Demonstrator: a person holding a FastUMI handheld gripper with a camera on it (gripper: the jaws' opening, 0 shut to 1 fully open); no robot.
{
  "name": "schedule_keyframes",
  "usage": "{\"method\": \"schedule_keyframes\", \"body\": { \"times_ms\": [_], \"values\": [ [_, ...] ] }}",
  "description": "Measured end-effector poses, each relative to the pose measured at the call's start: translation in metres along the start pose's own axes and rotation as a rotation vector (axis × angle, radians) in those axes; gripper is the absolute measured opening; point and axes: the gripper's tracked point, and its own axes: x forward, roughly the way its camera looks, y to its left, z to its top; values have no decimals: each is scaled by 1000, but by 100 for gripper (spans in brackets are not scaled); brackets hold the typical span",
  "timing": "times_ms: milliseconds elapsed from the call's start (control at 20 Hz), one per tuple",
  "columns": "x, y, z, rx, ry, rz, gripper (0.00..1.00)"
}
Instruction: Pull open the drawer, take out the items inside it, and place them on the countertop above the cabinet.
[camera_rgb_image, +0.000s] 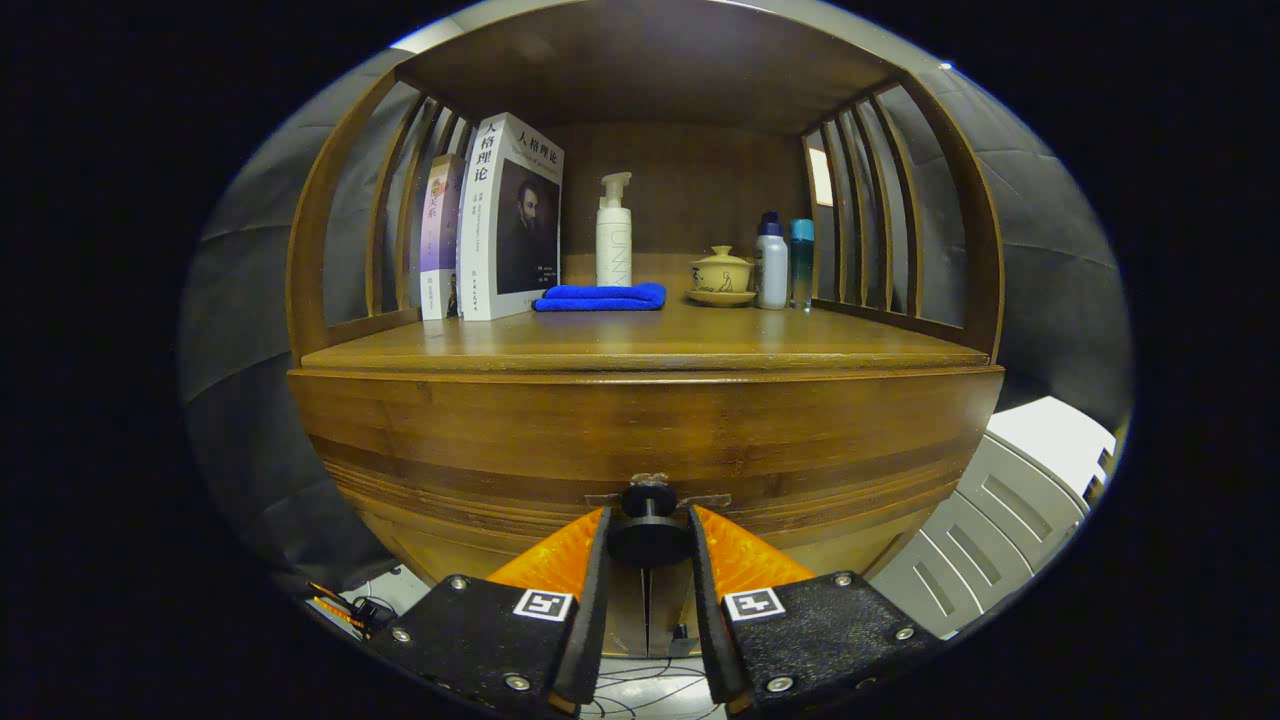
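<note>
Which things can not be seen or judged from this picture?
- Drawer contents: hidden behind the closed brown wooden drawer front.
- Grip: the hand-held gripper fingers flank the round black drawer knob; whether both press it cannot be told.
- Two upright books on the wooden countertop: the rear one is mostly covered by the front one.
- Blue bottle: partly hidden behind the white bottle.

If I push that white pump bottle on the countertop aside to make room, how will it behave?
The white pump bottle is tall and narrow, so a push near its top would probably tip it; push low. It looks like smooth plastic, likely slippery. The blue cloth lies just in front and might snag it. The gripper sits around the drawer knob.
</note>
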Motion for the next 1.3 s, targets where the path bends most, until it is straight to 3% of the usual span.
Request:
{"method": "schedule_keyframes", "body": {
  "times_ms": [1300],
  "values": [
    [-97,0,-24,31,76,-42,41]
  ]
}}
